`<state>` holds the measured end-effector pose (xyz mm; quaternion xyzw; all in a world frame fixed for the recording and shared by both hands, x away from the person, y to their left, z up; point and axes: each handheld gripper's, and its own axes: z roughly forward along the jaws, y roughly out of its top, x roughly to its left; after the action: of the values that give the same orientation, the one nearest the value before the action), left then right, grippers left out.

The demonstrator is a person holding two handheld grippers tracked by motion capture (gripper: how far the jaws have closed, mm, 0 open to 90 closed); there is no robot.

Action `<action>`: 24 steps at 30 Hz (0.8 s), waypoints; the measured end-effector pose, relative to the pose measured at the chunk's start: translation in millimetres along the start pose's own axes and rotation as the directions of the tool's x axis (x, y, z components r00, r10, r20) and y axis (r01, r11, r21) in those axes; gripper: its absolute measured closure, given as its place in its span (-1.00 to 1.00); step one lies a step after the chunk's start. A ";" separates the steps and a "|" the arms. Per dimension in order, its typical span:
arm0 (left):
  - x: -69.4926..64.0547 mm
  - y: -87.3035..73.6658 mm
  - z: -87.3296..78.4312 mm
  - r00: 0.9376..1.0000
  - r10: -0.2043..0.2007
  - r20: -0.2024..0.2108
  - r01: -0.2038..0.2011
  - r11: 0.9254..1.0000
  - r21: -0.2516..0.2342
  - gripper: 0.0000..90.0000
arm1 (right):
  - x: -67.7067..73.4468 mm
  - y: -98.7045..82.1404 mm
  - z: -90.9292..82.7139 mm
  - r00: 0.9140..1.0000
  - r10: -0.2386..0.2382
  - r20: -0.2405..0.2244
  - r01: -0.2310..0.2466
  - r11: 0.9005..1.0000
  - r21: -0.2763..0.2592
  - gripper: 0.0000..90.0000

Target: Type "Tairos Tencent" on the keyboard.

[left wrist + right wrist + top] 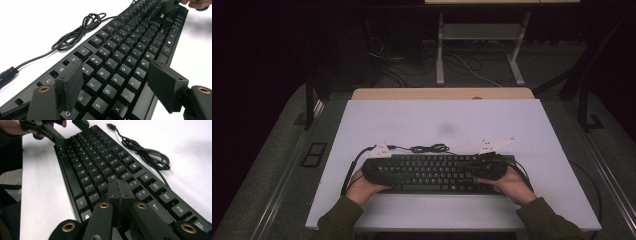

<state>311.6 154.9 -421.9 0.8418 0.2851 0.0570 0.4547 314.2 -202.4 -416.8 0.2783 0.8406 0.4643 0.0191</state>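
Note:
A black keyboard (432,172) (125,50) (95,162) lies across the near part of the white table (442,120). Its coiled black cable (429,148) (77,32) (147,155) rests just behind it. My left gripper (387,174) (117,85) stands open over the keyboard's left end, one pad above the Q and W keys, the other above the front edge. My right gripper (474,167) (120,192) is shut with nothing between its pads, tips low over keys at the right end. Far off in each gripper view is the other gripper: the right gripper (167,5), the left gripper (68,131).
The cable's USB plug (111,126) lies loose on the table. A wooden edge (442,93) borders the table's far side. Beyond it, a metal desk frame (479,35) and floor cables (397,70) stand in the dark. Green sleeves (337,220) enter from the bottom.

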 end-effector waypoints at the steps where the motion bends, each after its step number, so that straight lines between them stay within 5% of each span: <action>1: 0.4 0.4 0.0 1.000 0.001 -0.002 -0.001 1.000 0.000 -0.37 | -0.3 -1.2 -0.1 1.000 -0.002 0.001 0.002 1.000 -0.001 0.98; 24: -0.1 7.4 5.1 1.000 -0.001 -0.005 0.001 1.000 -0.011 -0.20 | 4.2 -22.8 2.4 1.000 -0.023 -0.011 0.024 0.995 0.096 0.98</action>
<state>316.6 148.0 -418.9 0.8390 0.2865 0.0604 0.4586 301.0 -207.9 -435.2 0.2670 0.8651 0.4245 0.0071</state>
